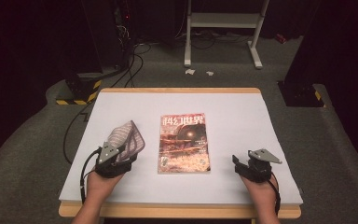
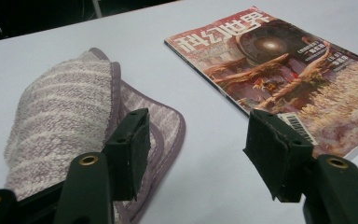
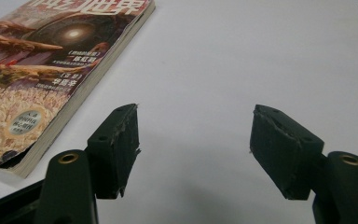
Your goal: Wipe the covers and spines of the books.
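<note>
**Both grippers open, towel and magazine waiting on the table**

Seen from the high view: a magazine point(image 1: 184, 143) flat and closed at the centre of the frame, cover up, on a white table point(image 1: 242, 112). Left of it, in the lower left of the frame, a striped towel point(image 1: 128, 136), folded and bunched, apart from the magazine with bare table between.

Left gripper point(image 1: 121, 161) just below the towel in the high view, held in the person's left hand point(image 1: 100, 184). In the left gripper view, jaws spread wide with nothing between the pads; towel point(image 2: 65, 121) at the left of the frame, its purple-edged corner running behind the left jaw, touching or only very near, hard to tell. Magazine point(image 2: 298, 79) in the upper right there, its near corner just behind the right jaw. No grip on either.

Right gripper point(image 1: 242, 163) in the lower right of the high view, well apart from the magazine's right edge. In the right gripper view, jaws parted wide over bare table, magazine point(image 3: 42, 79) at the left of the frame, worn lower corner nearest the left jaw.

Judged as the step in hand: a pause between holds, nothing carried, both tools resting low near the front edge.

Likely next: a pinch on the towel's loose corner by the left gripper, calling for a short push forward and a low jaw to get under the cloth edge. For the magazine instead, a jaw slid under the spine or the corner, tricky with a flat thing on a flat top; risk of pushing it away rather than lifting it.
</note>
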Available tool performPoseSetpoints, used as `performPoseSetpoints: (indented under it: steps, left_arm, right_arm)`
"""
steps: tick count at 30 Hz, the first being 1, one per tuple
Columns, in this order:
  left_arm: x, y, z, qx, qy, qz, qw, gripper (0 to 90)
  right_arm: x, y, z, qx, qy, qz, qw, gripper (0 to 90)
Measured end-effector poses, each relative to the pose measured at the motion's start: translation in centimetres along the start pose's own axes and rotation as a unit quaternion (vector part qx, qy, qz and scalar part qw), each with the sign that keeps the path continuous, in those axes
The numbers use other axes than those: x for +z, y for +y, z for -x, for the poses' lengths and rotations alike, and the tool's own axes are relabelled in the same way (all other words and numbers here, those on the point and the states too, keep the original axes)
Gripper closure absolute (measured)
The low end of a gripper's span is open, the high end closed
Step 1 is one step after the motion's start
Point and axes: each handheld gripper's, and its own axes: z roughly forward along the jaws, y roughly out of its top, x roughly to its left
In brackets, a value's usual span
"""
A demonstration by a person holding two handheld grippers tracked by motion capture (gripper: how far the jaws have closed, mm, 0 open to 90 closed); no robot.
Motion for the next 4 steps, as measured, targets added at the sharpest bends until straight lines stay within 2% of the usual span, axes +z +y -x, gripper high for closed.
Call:
performPoseSetpoints:
  steps: [4]
  left_arm:
    - [-0.16,-0.02,-0.08,-0.002,-0.001,0.003,1.0000,40.1]
  right_arm:
    - [0.11,0.11,-0.11,-0.002,0.001,0.001,1.0000,32.7]
